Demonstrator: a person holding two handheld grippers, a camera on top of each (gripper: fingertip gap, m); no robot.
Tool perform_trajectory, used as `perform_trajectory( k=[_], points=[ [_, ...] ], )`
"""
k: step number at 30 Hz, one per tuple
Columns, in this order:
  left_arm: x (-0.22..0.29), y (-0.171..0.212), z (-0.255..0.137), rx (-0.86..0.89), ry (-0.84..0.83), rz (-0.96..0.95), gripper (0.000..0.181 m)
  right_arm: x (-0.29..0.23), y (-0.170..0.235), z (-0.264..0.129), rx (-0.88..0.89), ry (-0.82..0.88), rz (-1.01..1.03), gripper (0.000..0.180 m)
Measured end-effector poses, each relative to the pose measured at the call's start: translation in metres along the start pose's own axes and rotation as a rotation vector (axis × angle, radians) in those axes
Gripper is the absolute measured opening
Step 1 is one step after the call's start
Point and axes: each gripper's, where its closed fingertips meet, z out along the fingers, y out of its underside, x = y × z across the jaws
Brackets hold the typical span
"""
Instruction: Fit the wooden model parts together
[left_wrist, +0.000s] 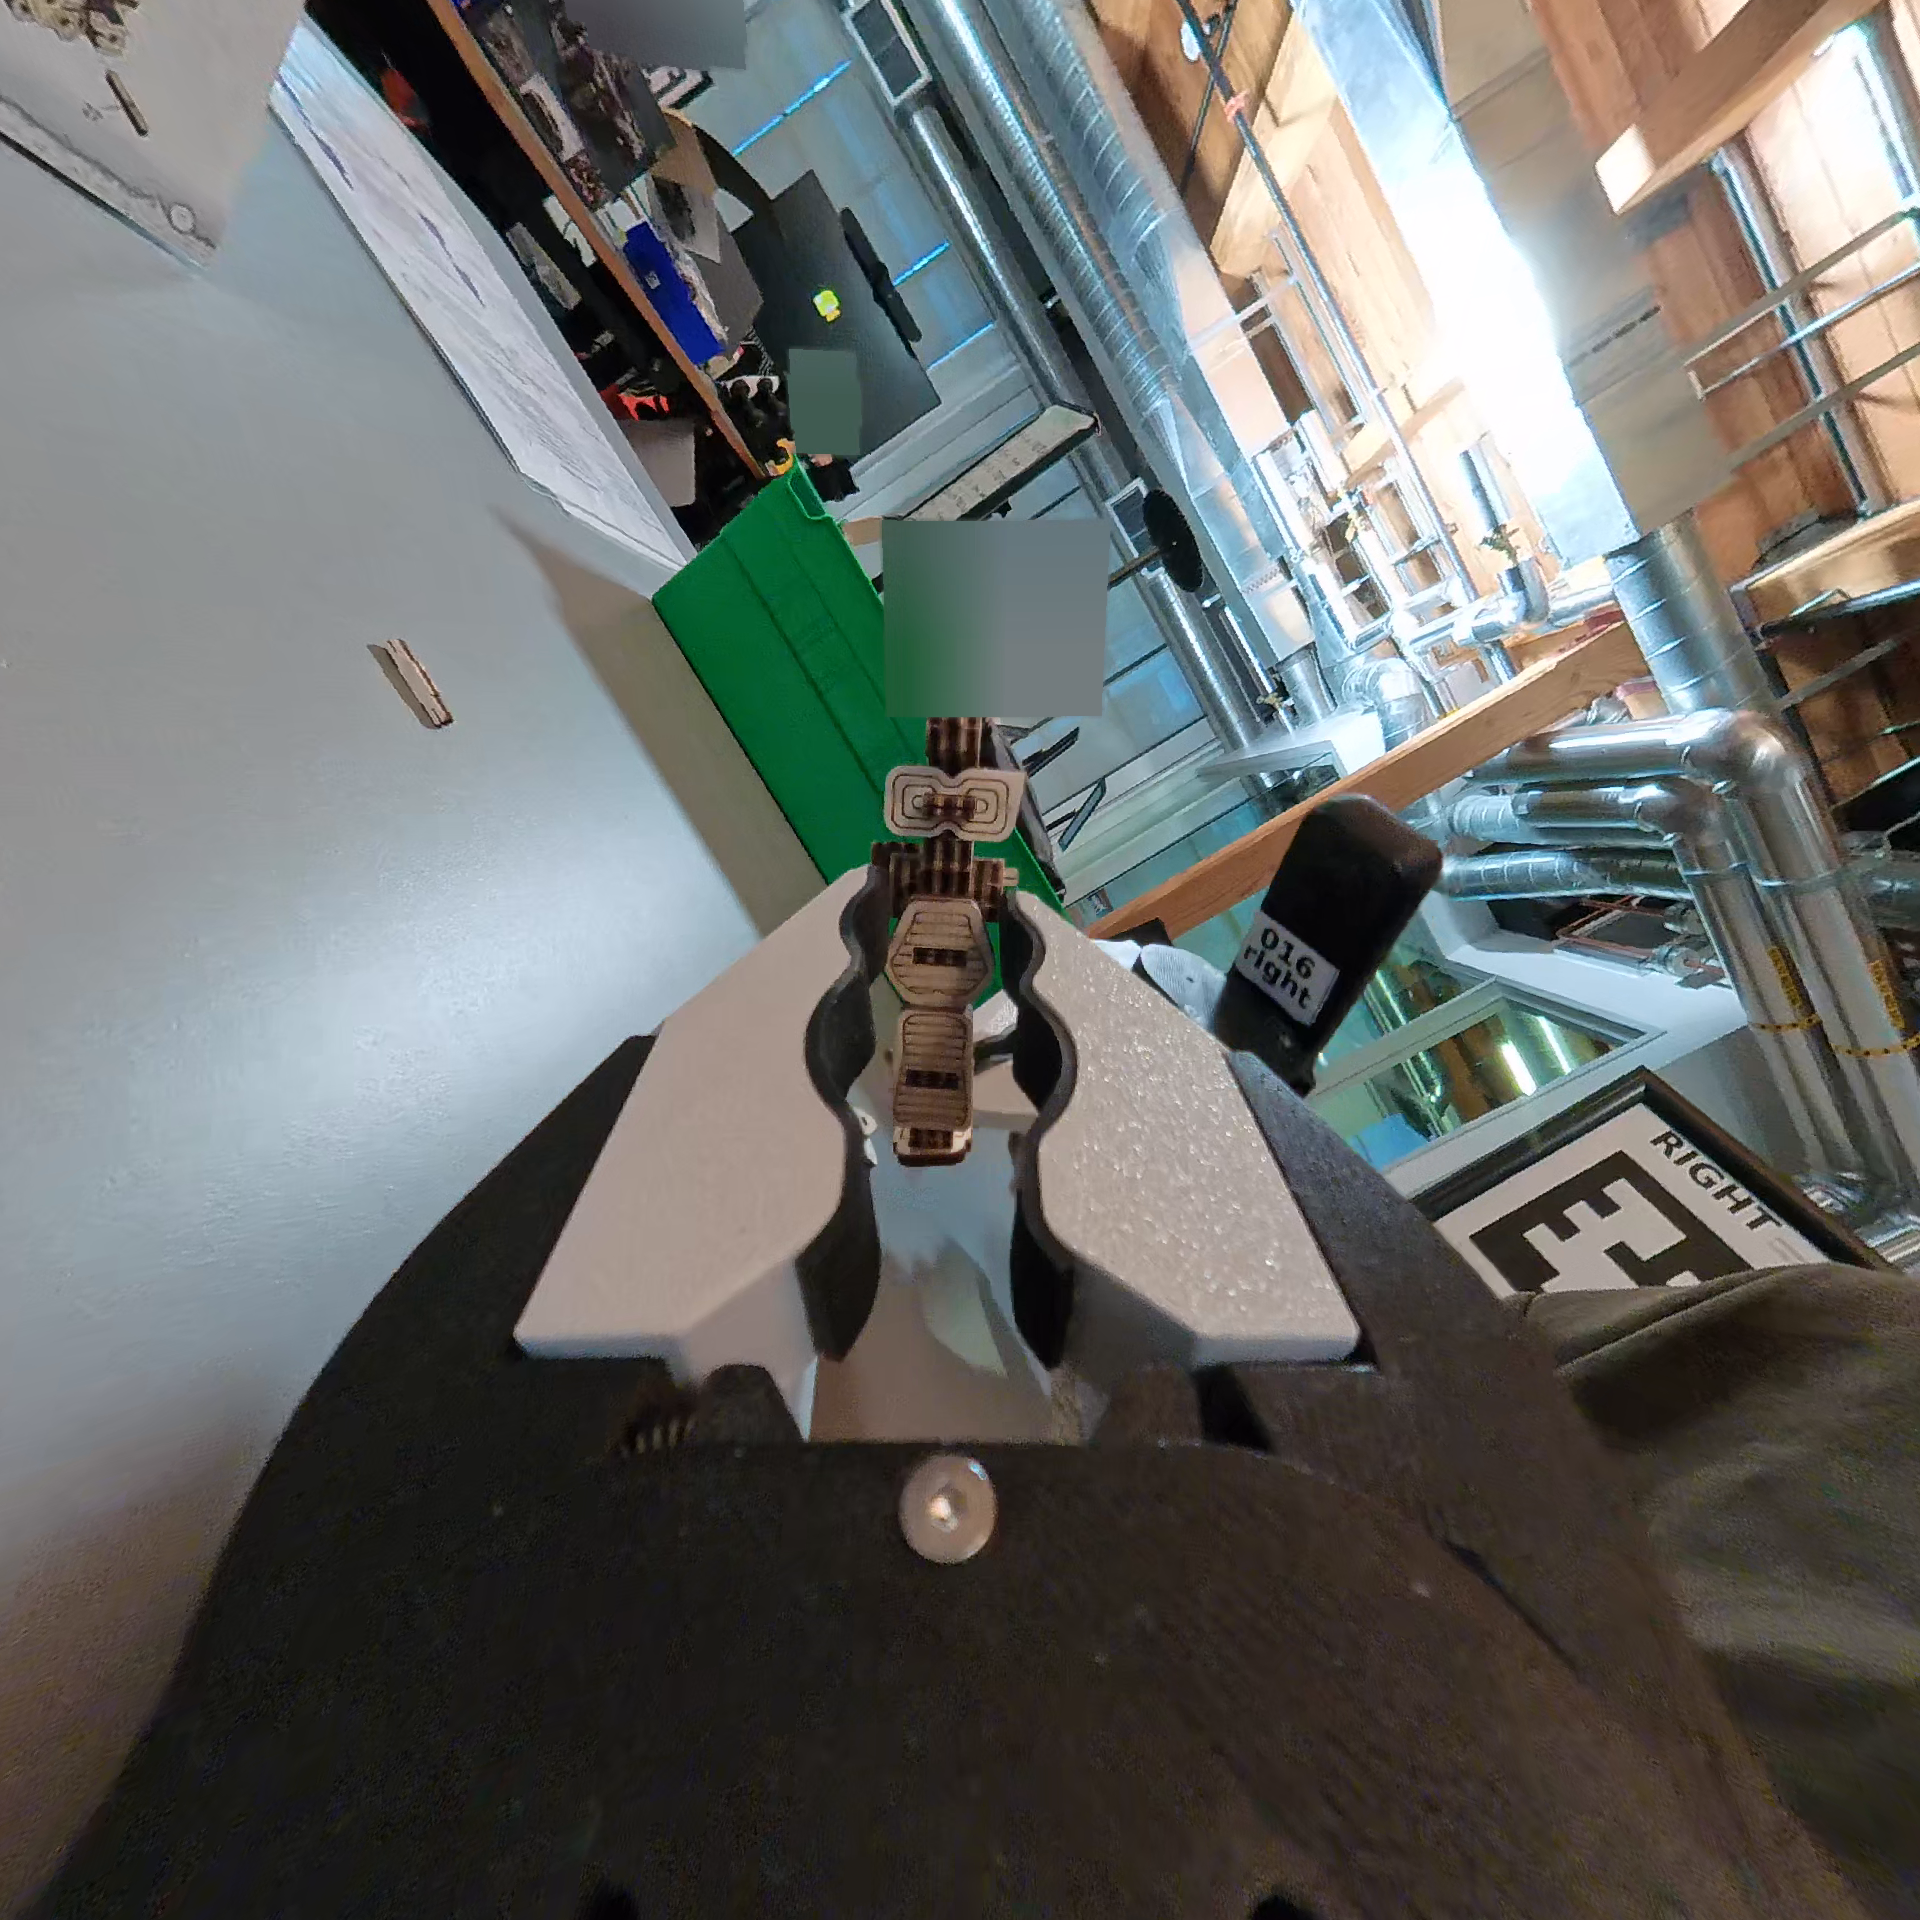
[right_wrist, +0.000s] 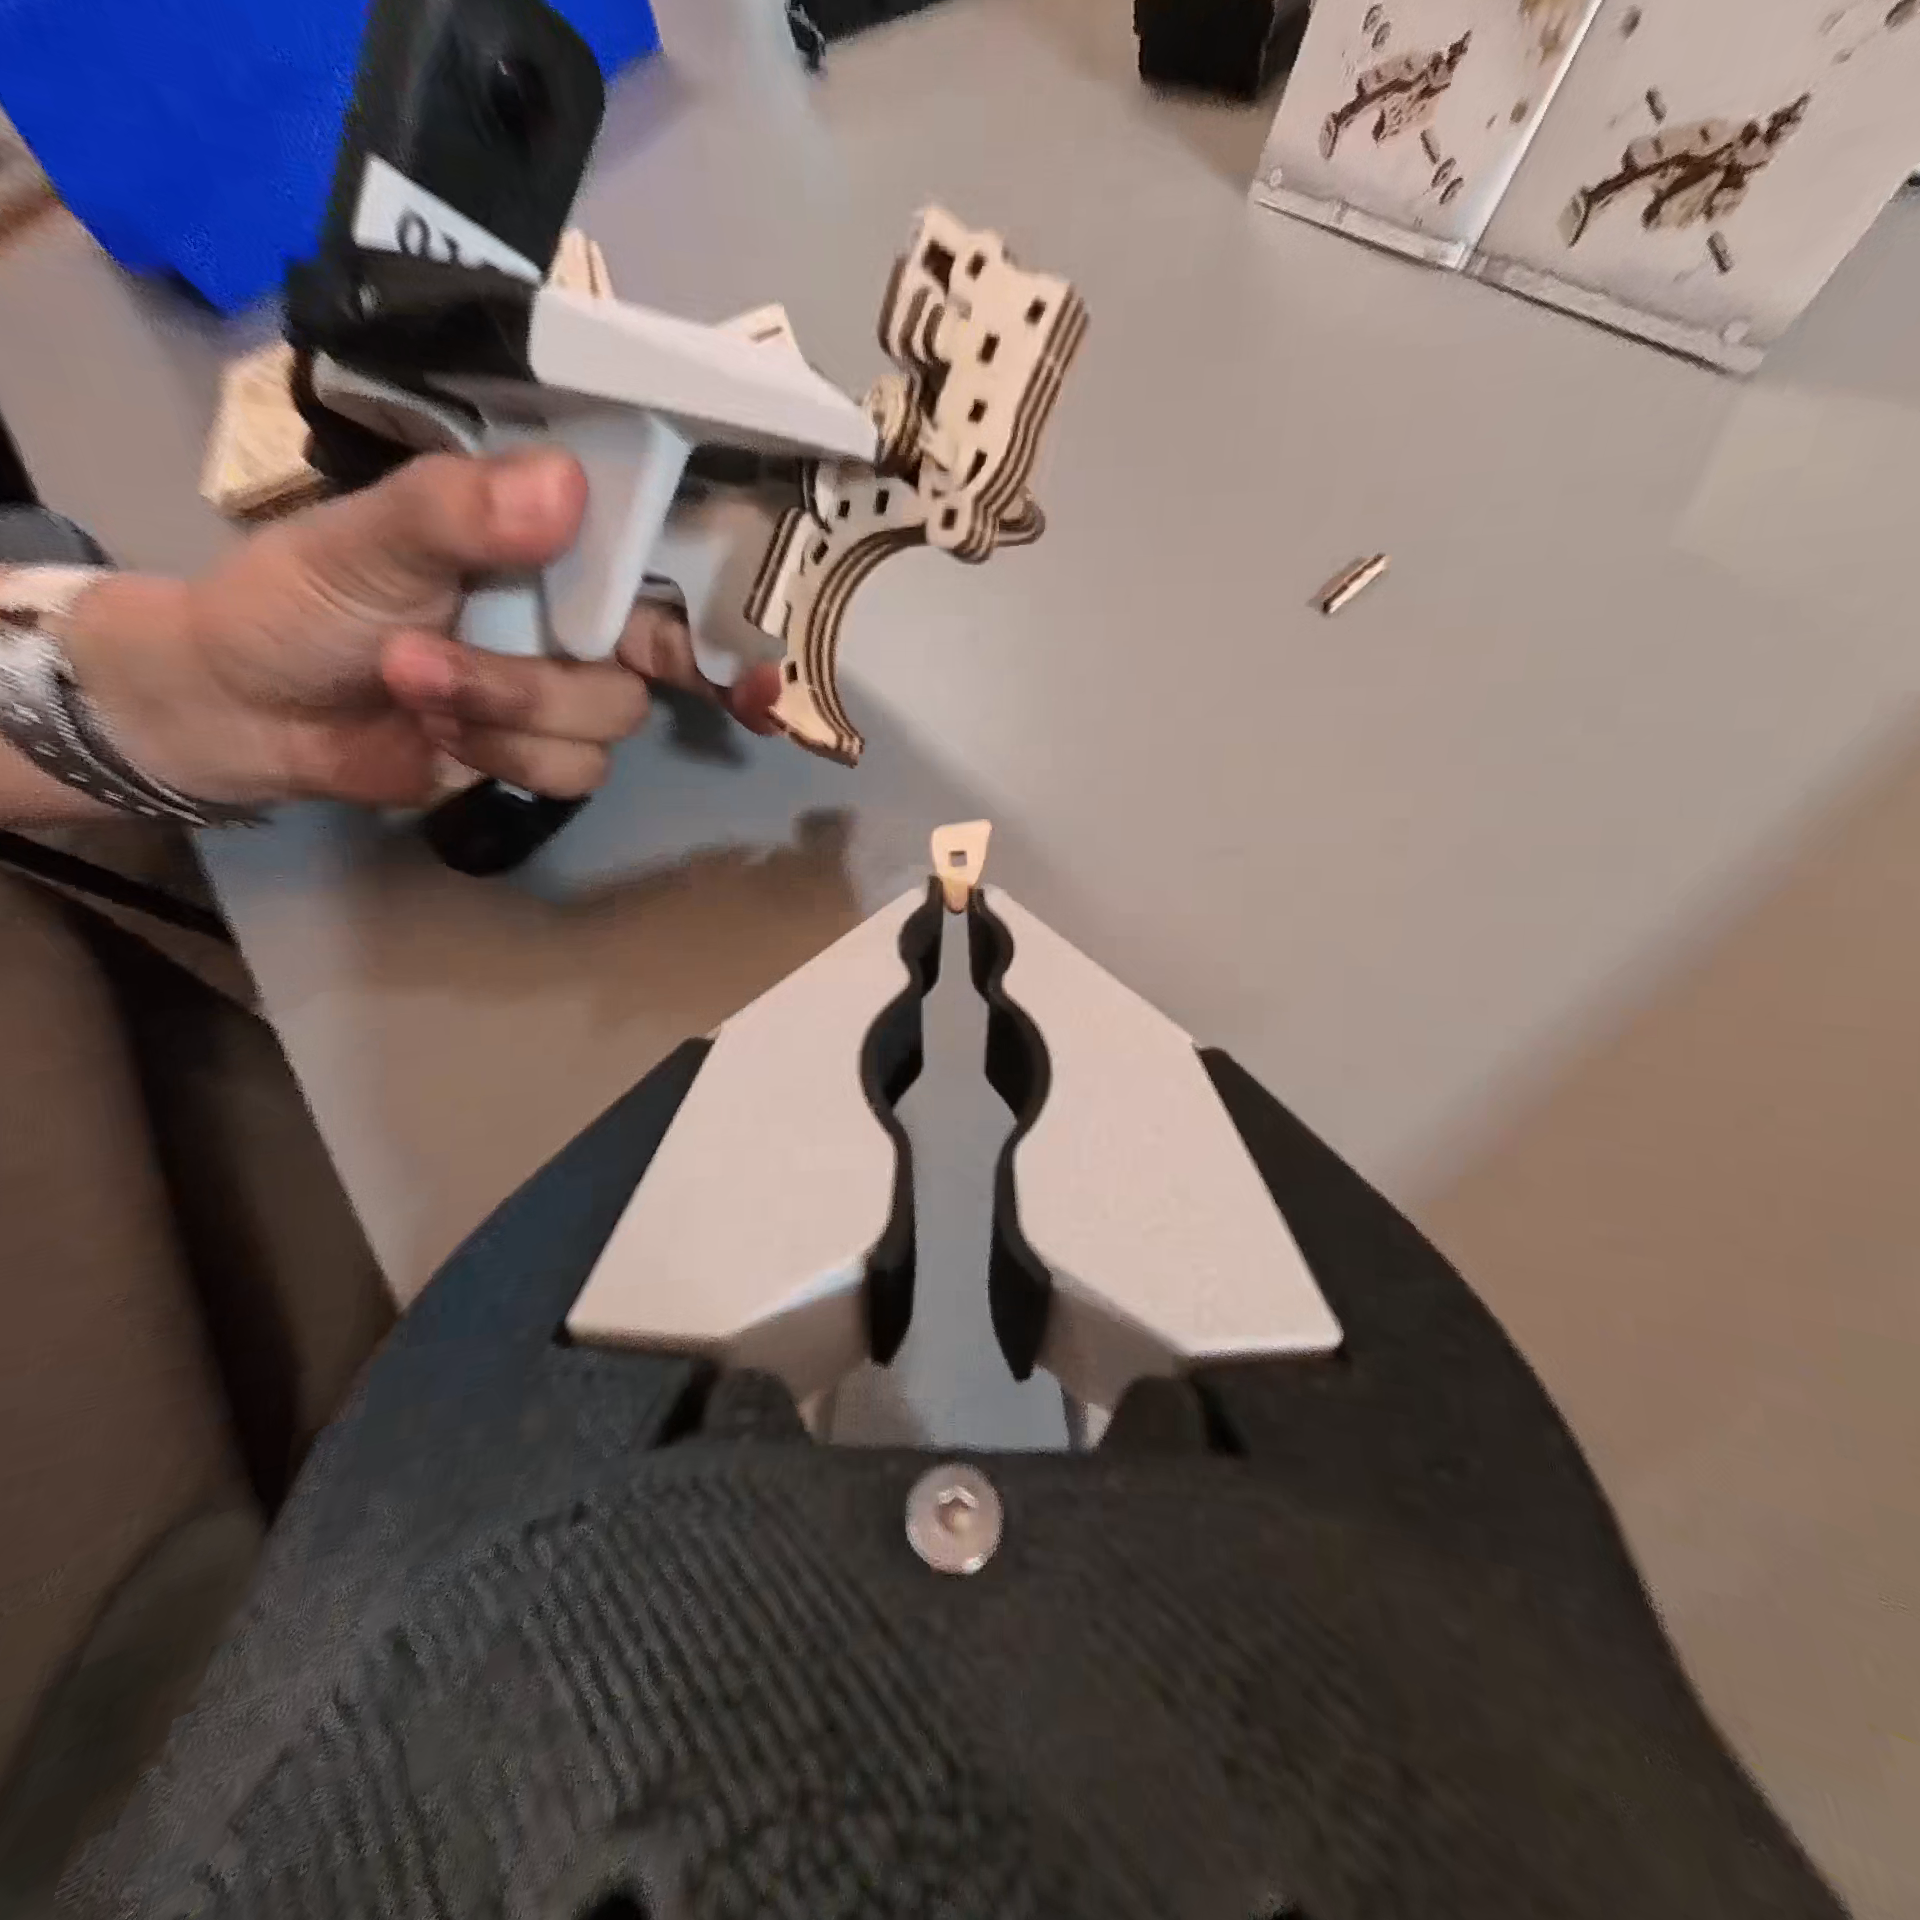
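The left gripper (left_wrist: 940, 914) clamps the layered wooden model (left_wrist: 940, 977); the right gripper (right_wrist: 961, 904) pinches a small wooden piece (right_wrist: 961, 857) at twelve o'clock, above the grey table (right_wrist: 1351, 935).

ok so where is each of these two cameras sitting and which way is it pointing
Left wrist view: on the left gripper, looking along its fingers, tilted up past the grey table into the room; its fingers clamp the wooden model.
Right wrist view: on the right gripper, looking down at the table; its fingers pinch a small wooden piece; the person's hand shows.
Shared: the model and the table.
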Motion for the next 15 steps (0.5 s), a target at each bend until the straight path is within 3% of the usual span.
perform_trajectory(
  k=[7,12,15],
  points=[
    [0.002,0.005,0.001,-0.023,-0.003,0.028,0.018,0.014,0.028,-0.022,-0.216,0.005,-0.019,0.003],
    [0.002,0.004,0.001,-0.022,-0.002,0.021,0.018,-0.034,0.044,-0.058,-0.346,-0.317,0.101,0.003],
    [0.001,0.005,0.002,-0.026,-0.006,0.028,0.017,-0.036,0.060,-0.062,-0.420,-0.304,0.095,0.003]
  ],
)
